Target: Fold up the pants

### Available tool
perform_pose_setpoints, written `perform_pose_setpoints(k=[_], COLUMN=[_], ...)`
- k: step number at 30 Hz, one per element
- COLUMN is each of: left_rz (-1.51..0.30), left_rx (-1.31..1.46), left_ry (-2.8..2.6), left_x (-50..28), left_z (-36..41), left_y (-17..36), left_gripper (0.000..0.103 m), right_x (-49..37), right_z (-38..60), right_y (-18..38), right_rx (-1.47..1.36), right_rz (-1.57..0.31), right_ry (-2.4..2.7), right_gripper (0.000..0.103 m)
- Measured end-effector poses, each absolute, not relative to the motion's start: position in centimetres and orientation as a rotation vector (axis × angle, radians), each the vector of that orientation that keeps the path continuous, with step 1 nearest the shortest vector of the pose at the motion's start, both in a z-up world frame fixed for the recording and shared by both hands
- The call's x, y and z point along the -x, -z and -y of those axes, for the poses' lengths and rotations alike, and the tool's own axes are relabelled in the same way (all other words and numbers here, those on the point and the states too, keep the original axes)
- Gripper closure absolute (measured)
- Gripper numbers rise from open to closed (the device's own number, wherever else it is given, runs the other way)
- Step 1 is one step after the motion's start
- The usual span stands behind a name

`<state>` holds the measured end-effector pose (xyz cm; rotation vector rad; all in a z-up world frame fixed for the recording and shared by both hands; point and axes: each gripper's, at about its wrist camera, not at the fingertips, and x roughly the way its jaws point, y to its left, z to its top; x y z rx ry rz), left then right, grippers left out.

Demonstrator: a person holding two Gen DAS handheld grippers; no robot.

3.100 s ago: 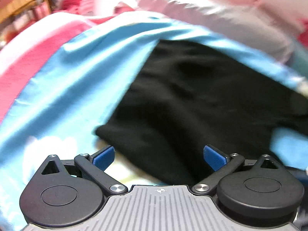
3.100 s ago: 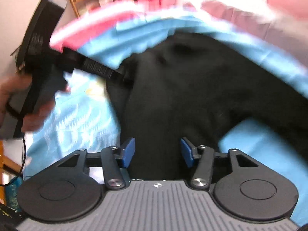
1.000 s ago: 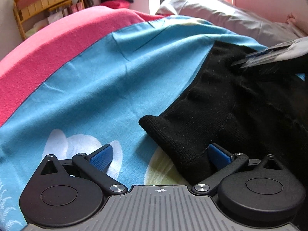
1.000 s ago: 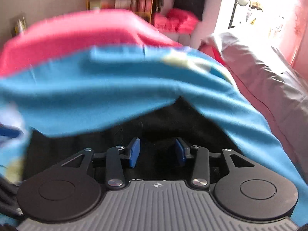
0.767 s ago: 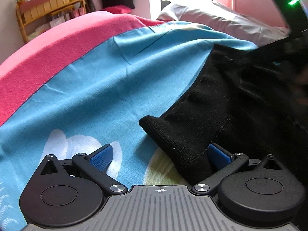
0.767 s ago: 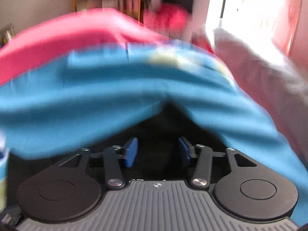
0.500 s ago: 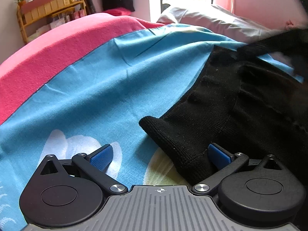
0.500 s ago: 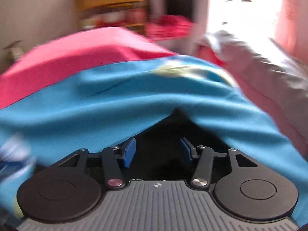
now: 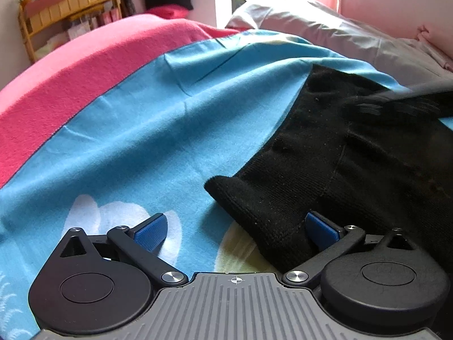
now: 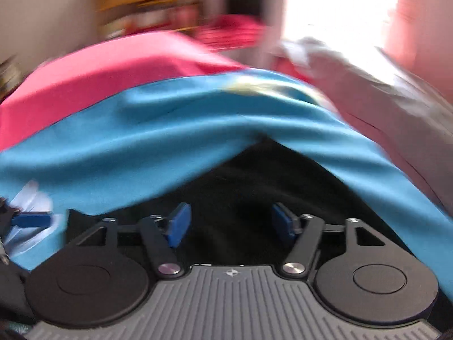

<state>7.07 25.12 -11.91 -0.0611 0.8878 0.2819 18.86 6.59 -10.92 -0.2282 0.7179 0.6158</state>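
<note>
Black knit pants (image 9: 354, 153) lie on the right part of the bed, over a blue sheet (image 9: 175, 119).

Left wrist view:
- Left tongs (image 9: 236, 228) low over the bed, spread wide, nothing pinched.
- Rolled cuff of one pant leg reaches in between the blue pads; right pad (image 9: 322, 231) sits against the knit, left pad over bare sheet with a white print.
- Pants run from the cuff up and to the right, their far end near the sheet's far edge, where a grey cover (image 9: 354, 36) begins.
- Pink blanket (image 9: 85, 65) covers the bed's left side, bordering the blue sheet.
- Dark blurred shape crosses the pants at the right edge of view; cannot tell what it is.
- Wooden shelf (image 9: 65, 8) with boxes and plants stands beyond the bed, top left.

Right wrist view (heavy motion blur):
- Right tongs (image 10: 230, 225) spread, having just been opening; black cloth lies under and between the pads, not gripped.
- Pants (image 10: 254, 187) show as a dark wedge, blue sheet (image 10: 141, 153) on both sides of it.
- Pink blanket (image 10: 107, 68) beyond; grey cover (image 10: 382, 99) to the right.
- Blue pad of the other tongs shows at the far left edge.
</note>
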Motion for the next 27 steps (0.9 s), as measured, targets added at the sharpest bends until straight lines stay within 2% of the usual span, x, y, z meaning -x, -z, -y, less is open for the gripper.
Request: perform_pose_setpoints(k=[2, 3, 4, 5, 6, 7, 8, 10, 13, 15, 16, 19, 23, 27], left_rz=[-0.888, -0.870, -0.848, -0.830, -0.806, -0.786, -0.772, -0.794, -0.960, -0.968, -0.971, -1.028, -0.948, -0.885], left_rx=[0.093, 0.091, 0.076, 0.060, 0.039, 0.020, 0.001, -0.030, -0.114, -0.096, -0.074, -0.013, -0.033, -0.044], left_ry=[-0.296, -0.296, -0.298, -0.296, -0.281, -0.265, -0.249, -0.219, -0.182, -0.175, -0.178, -0.184, -0.182, -0.093], left_x=[-7.2, -7.4, -7.9, -8.4, -9.1, -9.8, -10.6, -12.4, -14.8, -14.7, -14.7, -15.8, -16.4, -19.4], left_z=[-25.6, -25.5, -25.2, -24.9, -24.4, -23.9, -23.4, -22.6, -22.0, -22.6, -23.1, -23.9, -22.0, -18.2], left_y=[10.8, 10.1, 9.3, 8.6, 7.9, 7.4, 7.3, 8.0, 11.4, 12.9, 13.0, 12.6, 9.6, 9.0], left_gripper=[0.000, 0.000, 0.000, 0.000, 0.000, 0.000, 0.000, 0.000, 0.000, 0.000, 0.000, 0.000, 0.000, 0.000], right_x=[-19.3, -20.0, -20.2, -20.7, -21.0, -20.9, -20.6, -19.5, -18.1, -19.0, -20.5, -21.8, -19.2, -16.5], right_z=[-5.3, -5.2, -4.9, -5.0, -5.5, -5.7, -5.3, -3.1, 0.6, 2.5, 3.5, 5.8, 10.0, 13.3], right_y=[12.9, 14.4, 15.0, 15.3, 15.1, 14.5, 13.6, 12.0, 11.9, 13.5, 15.0, 14.3, 11.4, 11.9], right_rx=[0.215, 0.219, 0.185, 0.183, 0.196, 0.206, 0.192, 0.131, 0.104, 0.121, 0.118, 0.047, -0.096, -0.026], right_rz=[-0.798, -0.811, -0.732, -0.716, -0.715, -0.727, -0.731, -0.704, -0.697, -0.759, -0.825, -0.753, -0.696, -0.696], right_ry=[-0.533, -0.520, -0.549, -0.569, -0.577, -0.564, -0.556, -0.543, -0.433, -0.369, -0.326, -0.300, -0.244, -0.112], right_gripper=[0.028, 0.020, 0.010, 0.006, 0.007, 0.014, 0.016, 0.012, 0.011, 0.011, 0.006, 0.016, 0.011, 0.011])
